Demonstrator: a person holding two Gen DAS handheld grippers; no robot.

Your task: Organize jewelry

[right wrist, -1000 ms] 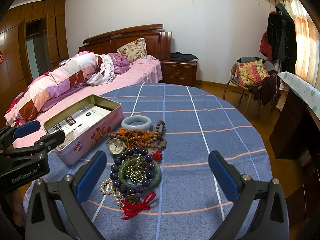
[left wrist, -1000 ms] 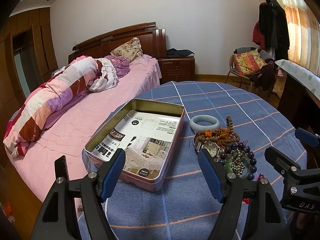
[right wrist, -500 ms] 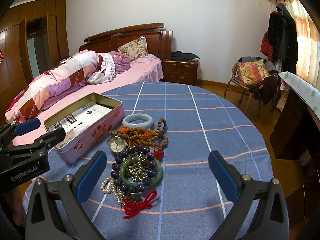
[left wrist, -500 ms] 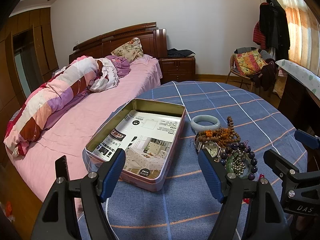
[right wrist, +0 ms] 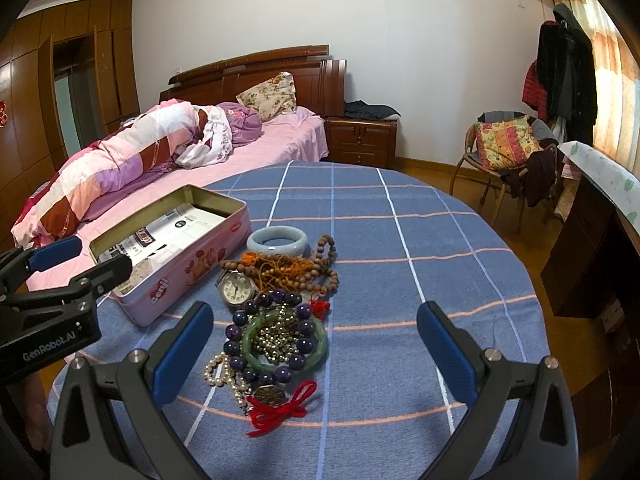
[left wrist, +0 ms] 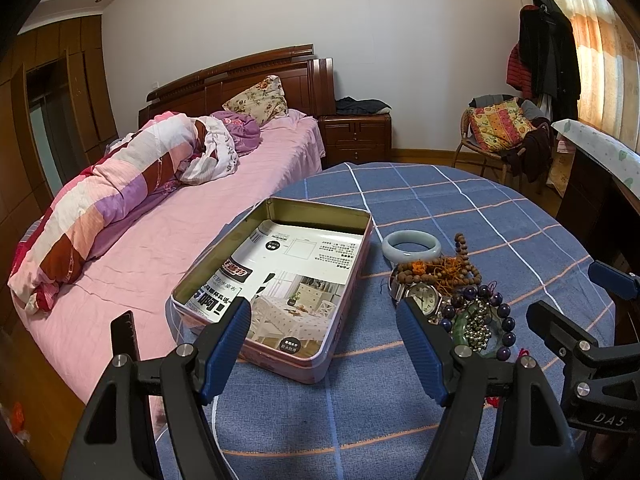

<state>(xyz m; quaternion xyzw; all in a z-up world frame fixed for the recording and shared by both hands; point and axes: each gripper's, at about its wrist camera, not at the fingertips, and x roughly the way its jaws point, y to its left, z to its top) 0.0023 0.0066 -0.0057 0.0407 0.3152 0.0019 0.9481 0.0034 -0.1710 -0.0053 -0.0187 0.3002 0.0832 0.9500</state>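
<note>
Jewelry (right wrist: 276,304) lies heaped just right of the tin (left wrist: 276,280), within easy reach; the tin sits lidless to receive it; left gripper (left wrist: 324,320) and right gripper (right wrist: 316,332) hover spread wide, empty.

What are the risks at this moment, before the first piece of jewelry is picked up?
The purple bead bracelet, green bangle and silver chain lie tangled, so lifting one may drag the others. The tin box sits near the table edge beside the bed; a nudge could tip it off.
</note>
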